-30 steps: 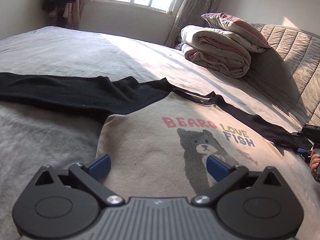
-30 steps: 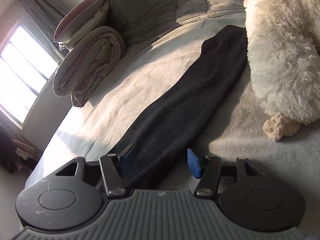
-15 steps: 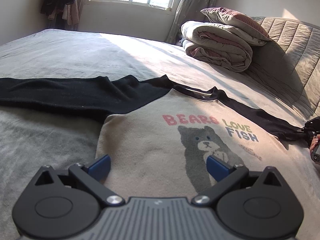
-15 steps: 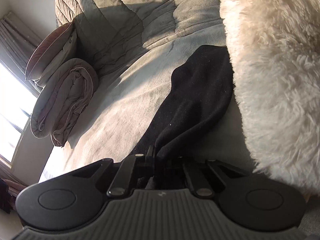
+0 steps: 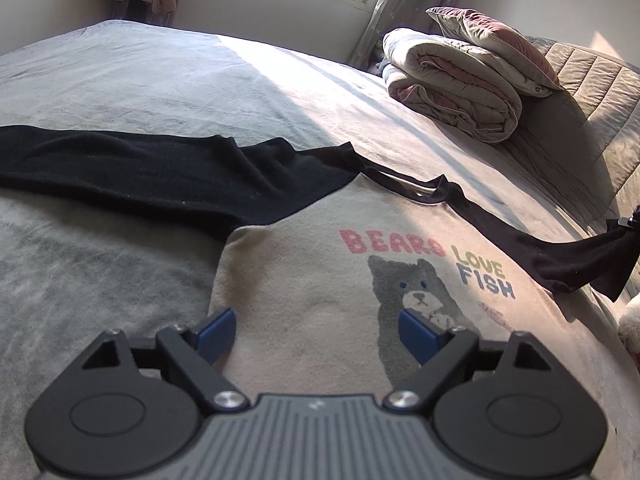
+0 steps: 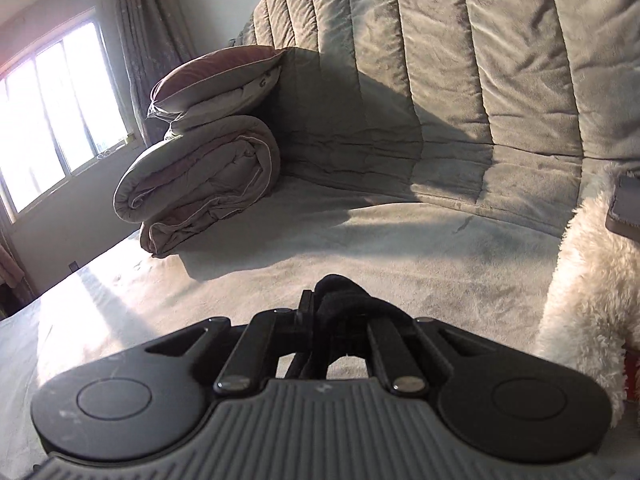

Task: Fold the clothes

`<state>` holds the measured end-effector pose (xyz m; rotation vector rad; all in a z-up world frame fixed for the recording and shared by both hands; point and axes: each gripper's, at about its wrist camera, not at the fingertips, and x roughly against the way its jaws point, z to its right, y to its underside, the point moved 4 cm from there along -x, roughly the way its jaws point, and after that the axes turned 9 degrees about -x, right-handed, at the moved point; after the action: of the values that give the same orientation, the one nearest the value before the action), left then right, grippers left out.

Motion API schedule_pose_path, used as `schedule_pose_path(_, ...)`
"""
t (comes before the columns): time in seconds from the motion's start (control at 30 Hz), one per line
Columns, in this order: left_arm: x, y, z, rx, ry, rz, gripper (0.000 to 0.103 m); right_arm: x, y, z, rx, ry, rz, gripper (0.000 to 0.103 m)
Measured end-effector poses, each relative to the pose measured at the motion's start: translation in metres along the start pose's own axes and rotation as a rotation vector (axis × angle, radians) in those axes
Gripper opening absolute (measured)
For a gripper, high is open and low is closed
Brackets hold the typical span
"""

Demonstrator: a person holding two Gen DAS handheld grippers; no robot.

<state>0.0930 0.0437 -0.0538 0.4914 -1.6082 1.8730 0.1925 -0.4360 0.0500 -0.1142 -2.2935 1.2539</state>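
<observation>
A: Where is the shirt [image 5: 312, 292] found?

B: It is spread face up on the bed [image 5: 168, 76], its beige front with the bear print just ahead of the left gripper [image 5: 316, 330]. One black sleeve [image 5: 132, 168] is laid flat out to the left. The other sleeve [image 5: 560, 256] is lifted off the bed at the right edge.

A: How are the left tongs set?

B: They are held wide apart over the lower front of the shirt; nothing is gripped between the blue pads [image 5: 216, 330].

A: And the right gripper [image 6: 340, 312]?

B: It is closed on the black sleeve end [image 6: 344, 296], which is bunched between the fingers. A rolled duvet [image 6: 200, 192] with a pillow [image 6: 216, 80] on top is seen beyond, against the headboard [image 6: 480, 80]. White fur [image 6: 592, 272] is seen at the right.
</observation>
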Motion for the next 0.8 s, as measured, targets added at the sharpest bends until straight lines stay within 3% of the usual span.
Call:
schedule_pose_path(0.33, 0.016, -0.009, -0.02, 0.087, -0.031, -0.085, 0.083, 0.053, 0.029, -0.096, 0.253, -0.044, -0.041, 0.007)
schedule_pose_path(0.47, 0.026, -0.017, -0.029, 0.129, -0.007, -0.077, 0.083, 0.074, 0.051, -0.136, 0.345, -0.077, -0.056, 0.007)
schedule_pose_path(0.67, 0.035, -0.026, -0.037, 0.115, -0.037, -0.042, 0.083, 0.09, 0.092, -0.176, 0.389, -0.089, -0.111, 0.007)
schedule_pose_path(0.8, 0.037, -0.023, -0.045, 0.158, -0.038, -0.057, 0.083, 0.091, 0.122, -0.193, 0.408, -0.097, -0.157, 0.007)
